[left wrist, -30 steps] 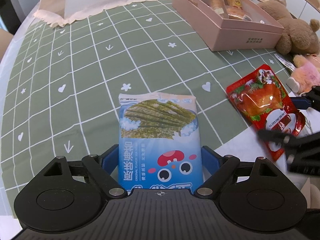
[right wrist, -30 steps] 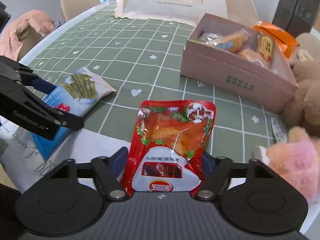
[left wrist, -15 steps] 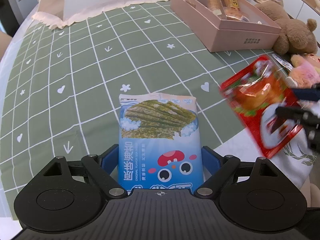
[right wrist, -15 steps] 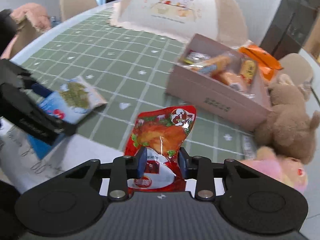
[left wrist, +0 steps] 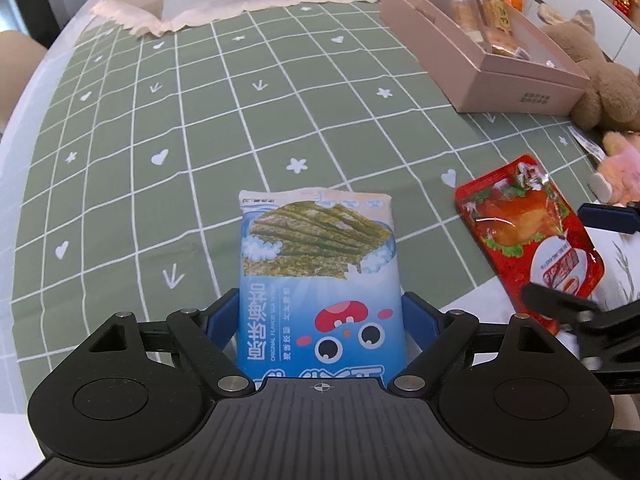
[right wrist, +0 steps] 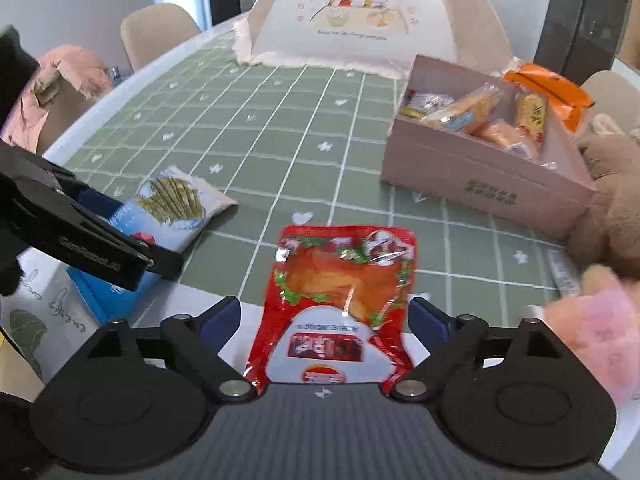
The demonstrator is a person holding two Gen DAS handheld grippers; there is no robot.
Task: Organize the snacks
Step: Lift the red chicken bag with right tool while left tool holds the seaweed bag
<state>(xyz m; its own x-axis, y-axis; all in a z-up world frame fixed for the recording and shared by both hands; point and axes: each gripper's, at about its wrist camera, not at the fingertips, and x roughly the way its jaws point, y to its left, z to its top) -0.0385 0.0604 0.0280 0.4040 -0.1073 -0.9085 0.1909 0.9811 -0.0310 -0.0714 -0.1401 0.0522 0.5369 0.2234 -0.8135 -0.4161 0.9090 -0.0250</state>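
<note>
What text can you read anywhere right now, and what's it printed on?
"ORIGINAL FLAVOR", upside down: blue seaweed snack packet.
Red chicken snack pouch: label too blurred.
Pink cardboard snack box: green print illegible.
White dome food cover: Chinese heading and small caption unreadable.

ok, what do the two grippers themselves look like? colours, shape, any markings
Both match. The left gripper and right gripper each have a black ribbed body with two round black lobes, black linkage arms on silver pivot pins, blue fingers, and a small white crosshair mark at the body's centre. Seen from the right wrist view, the left gripper's side bears faint embossed lettering, unreadable. No cables or sleeves visible.
</note>
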